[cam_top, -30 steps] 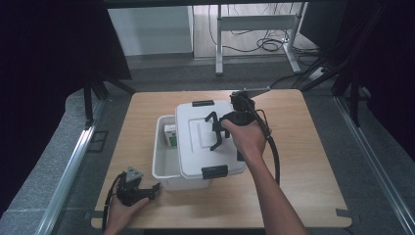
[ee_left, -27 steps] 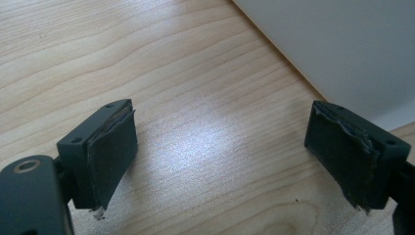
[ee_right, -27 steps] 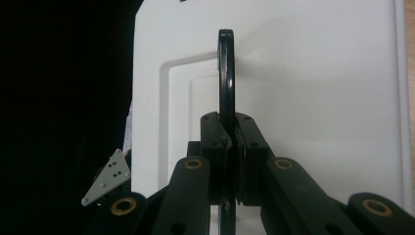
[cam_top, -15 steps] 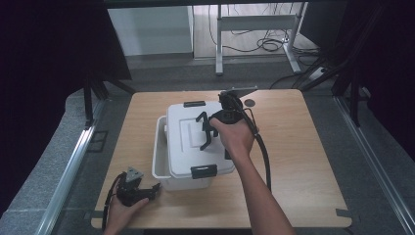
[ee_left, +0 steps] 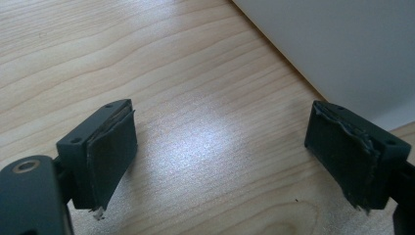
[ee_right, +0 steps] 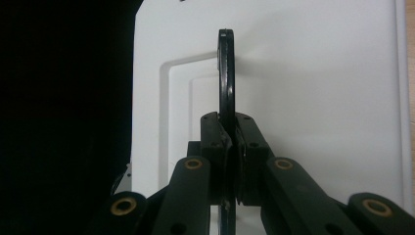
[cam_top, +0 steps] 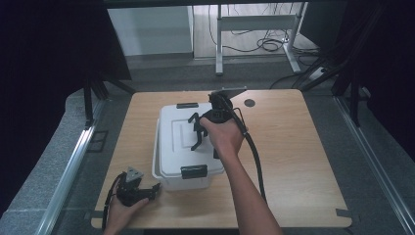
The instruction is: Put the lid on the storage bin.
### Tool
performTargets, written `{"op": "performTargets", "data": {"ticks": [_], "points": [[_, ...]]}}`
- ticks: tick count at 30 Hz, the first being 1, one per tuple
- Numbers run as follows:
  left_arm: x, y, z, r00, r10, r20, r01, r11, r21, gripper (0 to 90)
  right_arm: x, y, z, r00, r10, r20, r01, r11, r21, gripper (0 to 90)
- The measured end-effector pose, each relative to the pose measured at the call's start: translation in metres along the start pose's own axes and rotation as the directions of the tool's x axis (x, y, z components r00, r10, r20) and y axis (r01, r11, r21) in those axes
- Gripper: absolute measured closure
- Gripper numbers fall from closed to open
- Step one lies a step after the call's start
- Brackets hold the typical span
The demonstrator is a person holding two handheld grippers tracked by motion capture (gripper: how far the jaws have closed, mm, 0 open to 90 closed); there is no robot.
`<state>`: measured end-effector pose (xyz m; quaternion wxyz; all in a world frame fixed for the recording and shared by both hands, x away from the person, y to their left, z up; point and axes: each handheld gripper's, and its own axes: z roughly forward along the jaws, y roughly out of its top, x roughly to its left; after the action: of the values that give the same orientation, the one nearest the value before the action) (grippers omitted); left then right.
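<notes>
Jaws clamped tight on the right gripper [ee_right: 230, 142], pinching the black handle [ee_right: 225, 73] that stands up from the white lid [cam_top: 183, 132]. That lid sits on the white bin [cam_top: 171, 178], which stands on the bench [cam_top: 293, 147] left of centre and towards its near edge. Down at the near left corner, the left gripper [cam_top: 133, 188] rests with jaws spread wide over bare wood, just beside the bin's wall.
</notes>
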<state>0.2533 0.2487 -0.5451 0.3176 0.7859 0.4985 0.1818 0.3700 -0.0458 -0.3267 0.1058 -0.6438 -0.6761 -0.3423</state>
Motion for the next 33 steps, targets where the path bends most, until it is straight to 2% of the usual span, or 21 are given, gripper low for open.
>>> {"op": "performTargets", "data": {"ticks": [15,24,33], "points": [[0.000,0.000,0.000,1.0000,0.000,0.001,0.000,1.0000,-0.002,11.9,0.001,-0.001,0.021,0.9975,0.068,0.019,-0.068,0.998,0.018,84.8],[0.000,0.000,0.000,1.0000,0.000,0.001,0.000,1.0000,-0.002,11.9,0.002,-0.001,0.026,0.9969,0.077,0.015,-0.078,0.997,0.012,84.8],[0.000,0.000,0.000,1.0000,0.000,0.001,0.000,1.0000,-0.002,11.9,0.006,0.000,0.040,0.9964,0.082,0.022,-0.082,0.996,0.022,84.7]]}}
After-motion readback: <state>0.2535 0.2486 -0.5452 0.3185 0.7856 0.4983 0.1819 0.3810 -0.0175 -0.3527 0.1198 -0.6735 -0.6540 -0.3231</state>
